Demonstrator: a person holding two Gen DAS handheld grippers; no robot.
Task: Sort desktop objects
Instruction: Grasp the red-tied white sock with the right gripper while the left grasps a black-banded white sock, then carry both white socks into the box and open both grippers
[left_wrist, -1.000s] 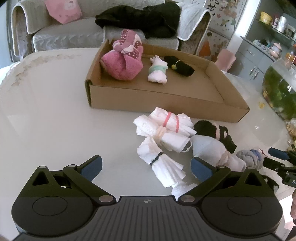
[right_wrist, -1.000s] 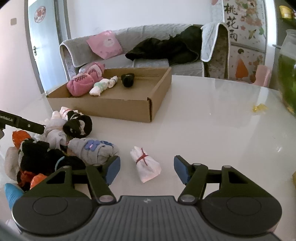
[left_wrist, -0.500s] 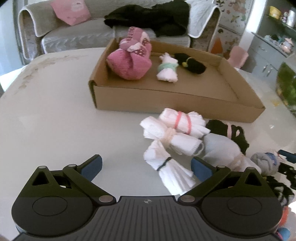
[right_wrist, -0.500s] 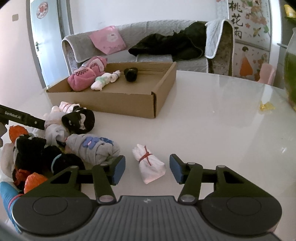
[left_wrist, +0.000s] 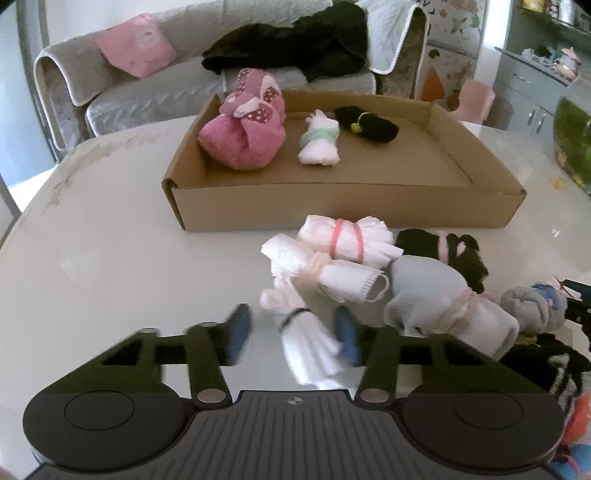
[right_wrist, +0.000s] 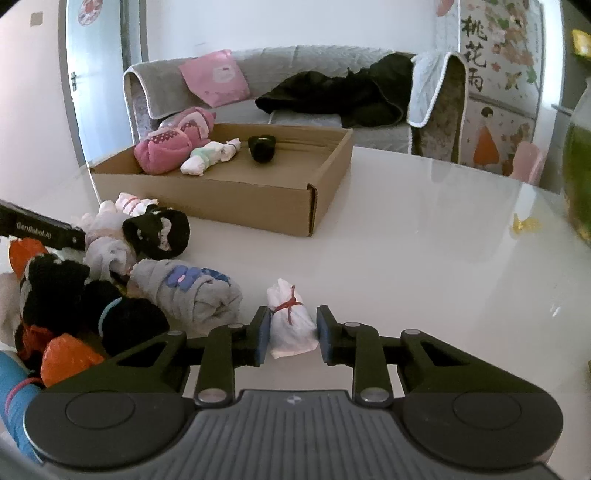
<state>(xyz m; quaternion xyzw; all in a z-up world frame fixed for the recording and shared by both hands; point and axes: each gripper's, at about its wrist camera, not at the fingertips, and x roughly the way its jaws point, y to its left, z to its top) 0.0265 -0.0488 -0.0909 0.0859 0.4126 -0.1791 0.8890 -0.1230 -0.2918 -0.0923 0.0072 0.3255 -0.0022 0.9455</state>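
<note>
**A:** so where's everything sitting relative to the cardboard box?

**B:** My left gripper is just in front of the box, jaws just been closing around a white bundle with a black band. One pad's on it, the other blurry, not touching. My right gripper is well off the box's near corner, also just been closing, pads right up against a white bundle tied in red. Can't tell if they're squeezing it.
</note>
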